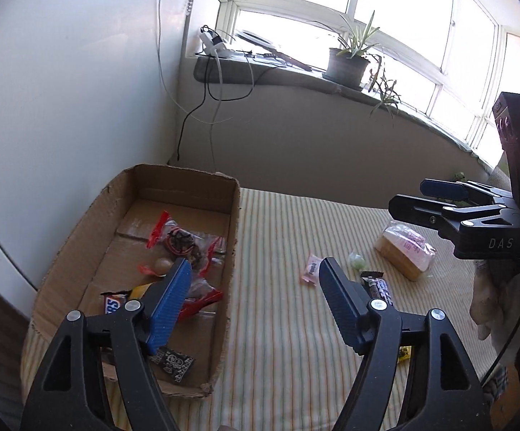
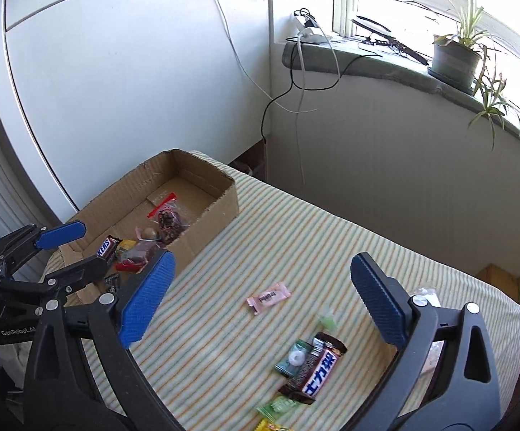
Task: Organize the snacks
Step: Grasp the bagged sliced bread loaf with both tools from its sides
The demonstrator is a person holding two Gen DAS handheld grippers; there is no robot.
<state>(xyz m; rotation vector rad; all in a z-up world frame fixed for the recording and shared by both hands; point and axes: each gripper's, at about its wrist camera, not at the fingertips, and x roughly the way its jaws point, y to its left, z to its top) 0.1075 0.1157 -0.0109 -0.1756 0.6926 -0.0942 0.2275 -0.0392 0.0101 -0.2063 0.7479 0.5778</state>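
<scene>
Both grippers, left (image 1: pixel 256 280) and right (image 2: pixel 263 280), gape wide and empty. The box (image 1: pixel 236 215) at left holds snacks. A pink candy (image 2: pixel 268 297) lies mid-frame on the striped cloth (image 2: pixel 295 237).

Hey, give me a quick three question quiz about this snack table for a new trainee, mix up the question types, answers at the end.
1. True or false: the cardboard box is empty.
2. Which snack lies nearest the box on the striped cloth? A) pink candy B) dark chocolate bar C) green candy
3. Fill in: both the left gripper and right gripper are ____.

Key: 1 false, it holds several snacks; 2 A; 3 open, holding nothing.
</scene>
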